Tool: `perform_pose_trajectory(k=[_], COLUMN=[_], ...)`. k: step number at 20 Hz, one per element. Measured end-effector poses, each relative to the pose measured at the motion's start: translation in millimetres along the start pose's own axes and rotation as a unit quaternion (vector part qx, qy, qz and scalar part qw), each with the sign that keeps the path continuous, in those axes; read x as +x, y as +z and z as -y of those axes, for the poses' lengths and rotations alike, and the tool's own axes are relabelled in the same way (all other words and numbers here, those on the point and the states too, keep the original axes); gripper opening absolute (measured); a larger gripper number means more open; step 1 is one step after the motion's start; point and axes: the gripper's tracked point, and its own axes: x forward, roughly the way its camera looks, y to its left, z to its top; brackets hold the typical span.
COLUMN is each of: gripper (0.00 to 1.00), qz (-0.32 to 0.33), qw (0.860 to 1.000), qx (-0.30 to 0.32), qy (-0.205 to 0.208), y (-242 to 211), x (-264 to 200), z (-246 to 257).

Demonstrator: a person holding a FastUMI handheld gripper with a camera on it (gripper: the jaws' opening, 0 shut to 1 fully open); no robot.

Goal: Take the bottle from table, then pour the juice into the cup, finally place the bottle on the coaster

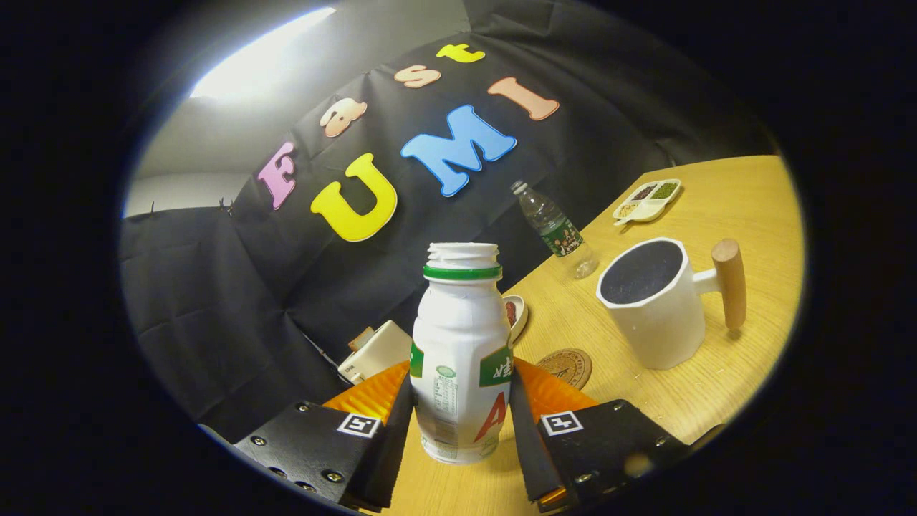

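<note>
In the gripper view the hand-held gripper point(461, 416) has its two black fingers point(396, 430) pressed against either side of the white juice bottle point(461, 358), pinching its lower body; the bottle stands upright between them, cap off, its open threaded neck and green ring on top. Its base appears to be lifted just clear of the wooden table point(716, 387), though the angle makes that hard to settle. Judging by this, the first step, taking the bottle, is done or all but done, and the pour is the step in hand. The white cup point(655, 304), with a dark inside and a wooden handle point(729, 283) pointing away from the bottle, stands beyond the fingers and well off to one side; its mouth is open and unobstructed. The round cork coaster point(566, 367) lies flat on the table just beyond one finger, between the bottle and the cup. Farther back stand a clear water bottle point(557, 229), a small divided dish point(647, 200), a little bowl point(516, 315) half hidden behind the juice bottle, and a white box point(376, 351). The next move probably calls for carrying the bottle over to the cup, bringing its neck above the rim, and tilting it toward the opening while the squeeze is kept firm, since the smooth body could slip as it tips.
</note>
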Motion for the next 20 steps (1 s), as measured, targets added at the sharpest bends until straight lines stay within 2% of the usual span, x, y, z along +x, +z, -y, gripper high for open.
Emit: perform_pose_trajectory(k=[7, 13, 20], gripper=[0.66, 0.66, 0.66], qz=[-0.011, 0.013, 0.022], qw=[0.996, 0.983, 0.979], qx=[0.084, 0.179, 0.202], qy=[0.009, 0.033, 0.032], y=[-5.3, 6.0, 15.7], x=[9.9, 5.7, 7.3], z=[3.4, 7.2, 14.8])
